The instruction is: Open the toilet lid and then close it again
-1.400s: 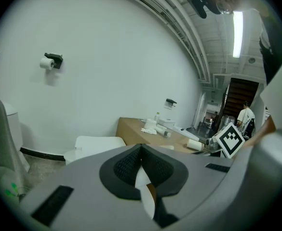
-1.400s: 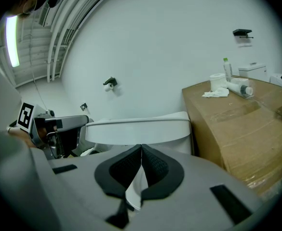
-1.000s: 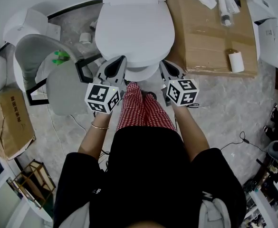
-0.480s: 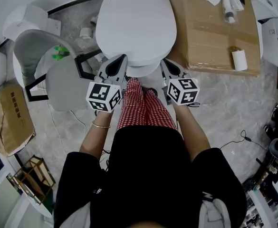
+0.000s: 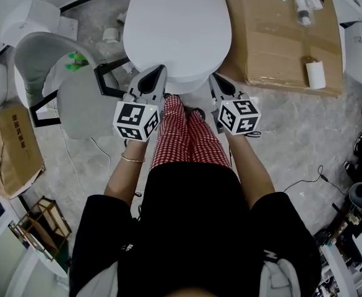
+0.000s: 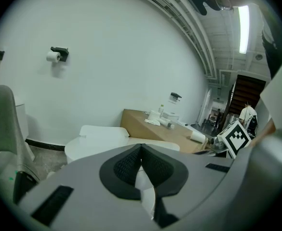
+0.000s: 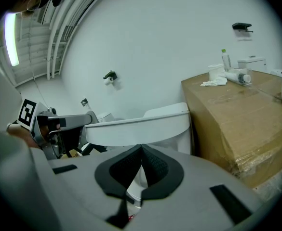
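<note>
The white toilet (image 5: 177,30) stands in front of the person with its lid down flat. My left gripper (image 5: 155,72) is shut and empty, its tips at the front left edge of the bowl. My right gripper (image 5: 215,79) is also shut and empty, at the front right edge. In the left gripper view the closed lid (image 6: 102,138) lies just beyond the shut left gripper (image 6: 141,146). In the right gripper view the lid's rim (image 7: 141,126) is level with and above the shut right gripper (image 7: 141,147). I cannot tell whether either gripper touches the toilet.
A large cardboard box (image 5: 280,36) with bottles and a paper roll (image 5: 315,74) stands right of the toilet. A grey chair (image 5: 75,98) sits close on the left, with a small carton (image 5: 10,153) beyond it. The person's legs in red checked trousers (image 5: 184,135) are between the grippers.
Both grippers have edged slightly forward toward the toilet's front rim, and the head view has shifted with them. The lid stays down and both grippers stay shut.
</note>
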### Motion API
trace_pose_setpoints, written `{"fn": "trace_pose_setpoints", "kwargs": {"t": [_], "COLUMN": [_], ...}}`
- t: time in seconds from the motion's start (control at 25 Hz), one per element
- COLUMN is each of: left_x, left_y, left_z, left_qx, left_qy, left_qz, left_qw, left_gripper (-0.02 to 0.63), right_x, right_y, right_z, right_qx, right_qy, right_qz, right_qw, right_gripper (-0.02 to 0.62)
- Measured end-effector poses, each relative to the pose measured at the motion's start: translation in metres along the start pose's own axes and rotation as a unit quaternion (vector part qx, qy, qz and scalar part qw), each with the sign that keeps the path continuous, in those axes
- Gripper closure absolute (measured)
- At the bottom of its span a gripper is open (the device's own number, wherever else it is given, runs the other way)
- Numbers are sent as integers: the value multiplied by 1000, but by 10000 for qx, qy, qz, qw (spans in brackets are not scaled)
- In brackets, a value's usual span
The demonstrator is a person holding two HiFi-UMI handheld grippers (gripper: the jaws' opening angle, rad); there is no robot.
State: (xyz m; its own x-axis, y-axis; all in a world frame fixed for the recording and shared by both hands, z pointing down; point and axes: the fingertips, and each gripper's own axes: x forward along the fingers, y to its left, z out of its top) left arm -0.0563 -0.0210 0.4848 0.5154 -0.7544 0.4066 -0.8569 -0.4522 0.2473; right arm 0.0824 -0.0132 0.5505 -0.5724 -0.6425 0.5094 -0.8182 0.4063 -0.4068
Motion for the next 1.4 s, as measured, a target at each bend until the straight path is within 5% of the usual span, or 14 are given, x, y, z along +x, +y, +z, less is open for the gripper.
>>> {"fn": "trace_pose_setpoints", "kwargs": {"t": [1.4], "left_x": [4], "left_y": [-3], "left_z": [-58], "left_qx": [21], "left_qy": [272], "left_qz": [-1], "left_qw": [9996], "left_gripper": [601], "right_x": [8], "right_y": [-12], "right_z": [-53], "right_qx": [109], "right_qy": [179], "right_qz": [15], "right_qw": [9998], "right_gripper": [575]}}
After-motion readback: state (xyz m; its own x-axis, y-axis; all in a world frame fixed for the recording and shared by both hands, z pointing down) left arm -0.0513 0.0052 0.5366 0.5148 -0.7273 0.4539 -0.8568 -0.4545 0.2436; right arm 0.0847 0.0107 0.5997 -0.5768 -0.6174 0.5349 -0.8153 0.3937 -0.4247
